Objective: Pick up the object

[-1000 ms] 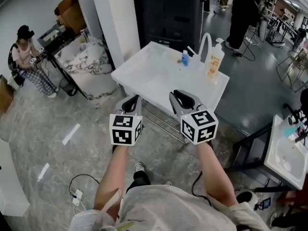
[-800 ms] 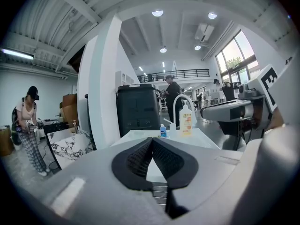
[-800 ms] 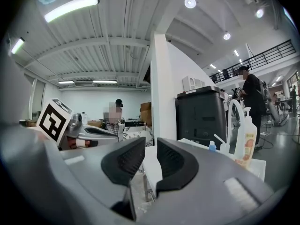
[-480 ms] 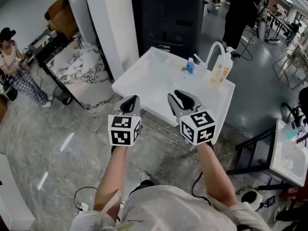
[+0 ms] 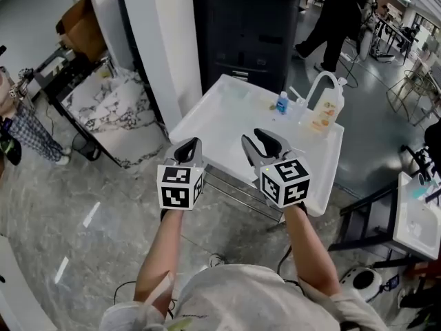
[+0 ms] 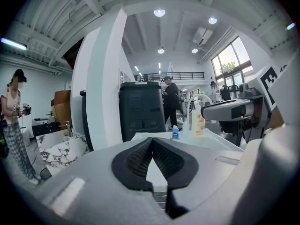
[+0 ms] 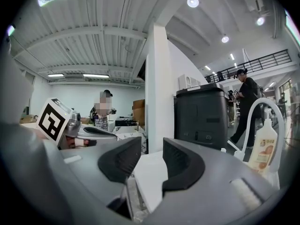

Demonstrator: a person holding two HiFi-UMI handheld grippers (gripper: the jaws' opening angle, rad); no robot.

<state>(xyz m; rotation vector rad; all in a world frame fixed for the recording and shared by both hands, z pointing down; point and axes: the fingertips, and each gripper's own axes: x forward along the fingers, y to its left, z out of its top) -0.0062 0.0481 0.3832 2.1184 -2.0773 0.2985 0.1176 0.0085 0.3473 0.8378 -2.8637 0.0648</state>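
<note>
A white table (image 5: 227, 126) stands ahead of me. At its far side are a small blue bottle (image 5: 282, 103), an orange soap bottle (image 5: 326, 113) with a pump, and a white arched tube. The blue bottle (image 6: 175, 132) and soap bottle (image 6: 197, 121) also show in the left gripper view. My left gripper (image 5: 187, 149) hovers over the table's near edge, its pads meeting at the tips (image 6: 151, 142), empty. My right gripper (image 5: 269, 142) hangs beside it over the near edge. Its jaws (image 7: 151, 146) are opening, with nothing between them.
A black cabinet (image 5: 248, 26) and a white pillar (image 5: 172, 40) stand behind the table. A marble-topped table (image 5: 110, 98) is at the left, with a person beyond it. Another person (image 5: 334, 12) walks at the back. A second white table (image 5: 417, 216) is at the right.
The view has shifted, and the table now lies closer under both grippers. The right gripper's jaws have spread wider. The person at the back has walked on.
</note>
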